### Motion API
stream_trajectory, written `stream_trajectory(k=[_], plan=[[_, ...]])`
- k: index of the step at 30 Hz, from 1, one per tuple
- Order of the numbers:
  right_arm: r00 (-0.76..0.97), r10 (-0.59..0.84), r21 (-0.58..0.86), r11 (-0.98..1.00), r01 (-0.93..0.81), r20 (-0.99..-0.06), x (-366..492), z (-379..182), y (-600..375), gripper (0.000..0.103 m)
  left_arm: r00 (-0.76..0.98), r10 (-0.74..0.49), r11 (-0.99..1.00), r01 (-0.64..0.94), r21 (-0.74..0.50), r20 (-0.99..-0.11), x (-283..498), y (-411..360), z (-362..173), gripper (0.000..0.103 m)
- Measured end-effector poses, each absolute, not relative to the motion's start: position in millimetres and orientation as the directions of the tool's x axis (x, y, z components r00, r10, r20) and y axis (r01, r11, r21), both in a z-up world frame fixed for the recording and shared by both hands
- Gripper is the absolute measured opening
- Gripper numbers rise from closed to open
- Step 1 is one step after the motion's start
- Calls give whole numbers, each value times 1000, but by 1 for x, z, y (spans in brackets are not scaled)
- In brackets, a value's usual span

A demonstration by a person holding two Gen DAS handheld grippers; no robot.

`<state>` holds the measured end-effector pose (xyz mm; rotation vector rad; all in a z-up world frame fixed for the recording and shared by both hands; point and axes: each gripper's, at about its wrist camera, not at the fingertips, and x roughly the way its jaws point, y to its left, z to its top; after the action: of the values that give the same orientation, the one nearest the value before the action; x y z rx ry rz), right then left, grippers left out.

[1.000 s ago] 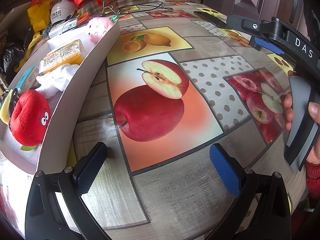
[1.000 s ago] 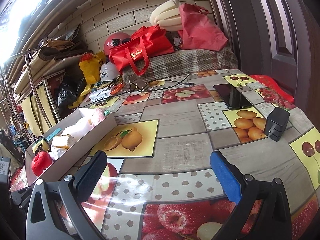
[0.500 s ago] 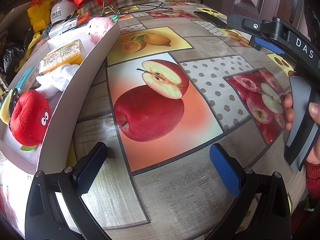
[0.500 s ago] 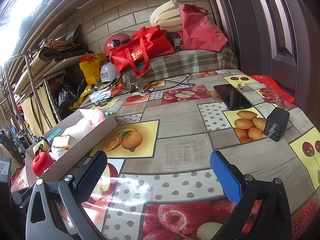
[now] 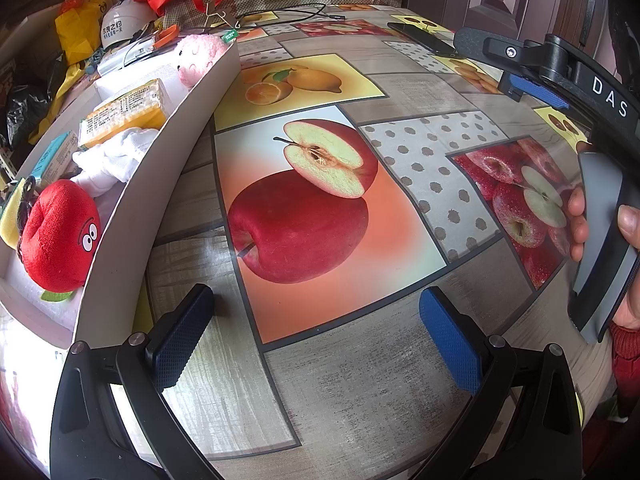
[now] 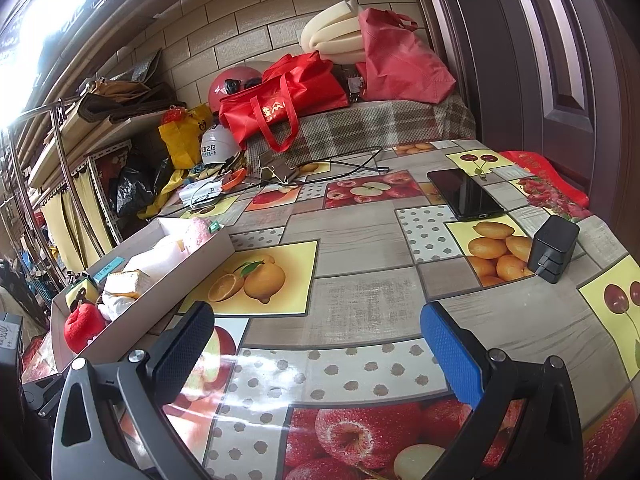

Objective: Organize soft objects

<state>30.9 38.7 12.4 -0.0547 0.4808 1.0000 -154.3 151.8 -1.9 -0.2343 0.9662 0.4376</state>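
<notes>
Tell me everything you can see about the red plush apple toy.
The red plush apple is a fuzzy, rounded soft toy with cartoon white eyes on its side and a green leaf poking out beneath it. It sits at the near end of the long white cardboard box, leaning against the box's inner wall, beside crumpled white cloth. Neither gripper touches it.

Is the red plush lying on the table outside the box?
No, the red plush sits inside the box, at its near end.
</notes>
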Motion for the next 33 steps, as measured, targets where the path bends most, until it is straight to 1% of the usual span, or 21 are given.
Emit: stream_trajectory(k=[27,33], plan=[[442,795,178,547,-818,-415,30,12,39,103,491,254,888,-459,1,-834,-154,152,-2,103],[434,799,200,546,-814,-417,31,12,38,103,491,255,888,-459,1,-833,-155,151,-2,103]])
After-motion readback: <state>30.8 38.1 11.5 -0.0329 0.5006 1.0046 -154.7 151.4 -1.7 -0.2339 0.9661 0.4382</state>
